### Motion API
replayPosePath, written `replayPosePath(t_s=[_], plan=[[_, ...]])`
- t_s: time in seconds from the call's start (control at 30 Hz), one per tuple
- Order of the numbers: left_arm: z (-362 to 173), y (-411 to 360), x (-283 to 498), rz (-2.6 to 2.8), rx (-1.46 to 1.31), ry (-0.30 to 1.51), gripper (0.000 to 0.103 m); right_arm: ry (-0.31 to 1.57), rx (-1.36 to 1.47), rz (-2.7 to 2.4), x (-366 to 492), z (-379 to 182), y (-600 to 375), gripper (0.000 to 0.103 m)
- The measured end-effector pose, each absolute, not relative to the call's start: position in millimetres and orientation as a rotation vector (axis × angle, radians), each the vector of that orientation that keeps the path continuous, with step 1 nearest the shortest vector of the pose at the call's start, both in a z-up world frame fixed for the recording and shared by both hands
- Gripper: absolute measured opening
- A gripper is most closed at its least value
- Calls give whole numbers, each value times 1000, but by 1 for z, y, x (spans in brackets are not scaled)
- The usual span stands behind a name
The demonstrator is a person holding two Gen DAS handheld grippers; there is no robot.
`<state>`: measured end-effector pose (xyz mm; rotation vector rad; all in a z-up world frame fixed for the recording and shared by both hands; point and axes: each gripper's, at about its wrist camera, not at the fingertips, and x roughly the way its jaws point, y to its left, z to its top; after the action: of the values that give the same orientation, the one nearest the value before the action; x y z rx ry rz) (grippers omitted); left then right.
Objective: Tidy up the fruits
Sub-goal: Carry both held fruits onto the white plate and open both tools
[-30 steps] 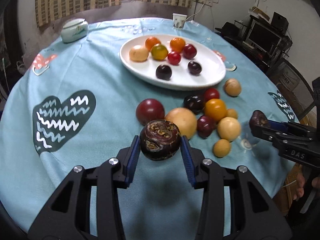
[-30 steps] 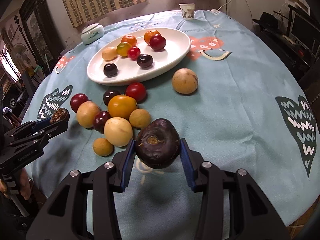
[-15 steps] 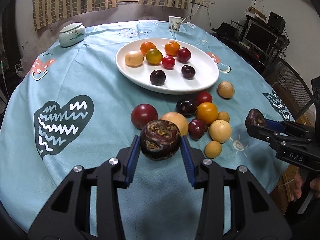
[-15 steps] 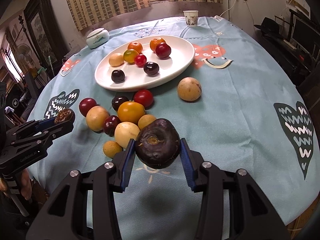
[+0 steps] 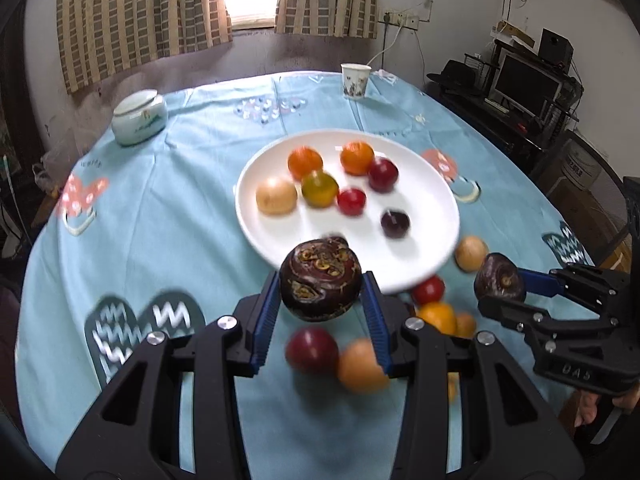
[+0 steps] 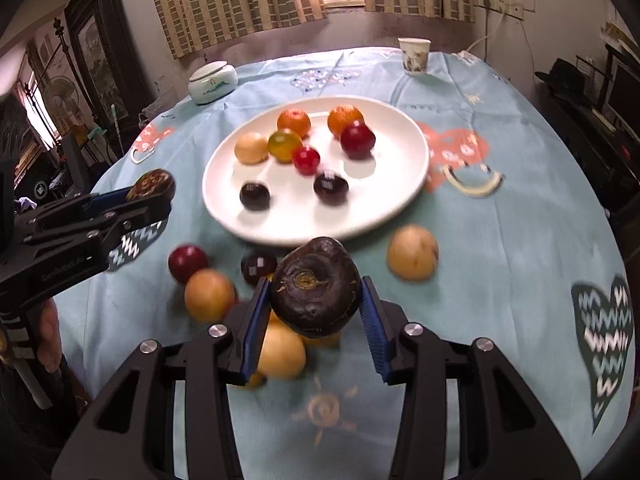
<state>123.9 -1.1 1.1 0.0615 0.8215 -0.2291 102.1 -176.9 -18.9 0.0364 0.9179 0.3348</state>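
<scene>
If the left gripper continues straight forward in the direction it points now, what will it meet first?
Probably the near rim of the white plate. The left gripper, shut on a dark mangosteen, points at that edge, with only tablecloth visible between. Its height above the table is unclear, so it might pass over the rim.

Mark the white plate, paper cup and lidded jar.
white plate (image 6: 360,216): right wrist view, bare near floor.
paper cup (image 6: 414,57): right wrist view, side wall.
lidded jar (image 5: 139,120): left wrist view, front of body.
</scene>
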Motion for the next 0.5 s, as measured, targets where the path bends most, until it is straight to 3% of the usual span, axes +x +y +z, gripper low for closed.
replayPosePath(t_s=[0.2, 0.5], plan=[[10, -9, 193, -209, 69, 832, 42, 919, -5, 335, 170, -4, -159, 45], [-29, -6, 235, -192, 54, 918, 42, 979, 2, 297, 234, -30, -152, 45]])
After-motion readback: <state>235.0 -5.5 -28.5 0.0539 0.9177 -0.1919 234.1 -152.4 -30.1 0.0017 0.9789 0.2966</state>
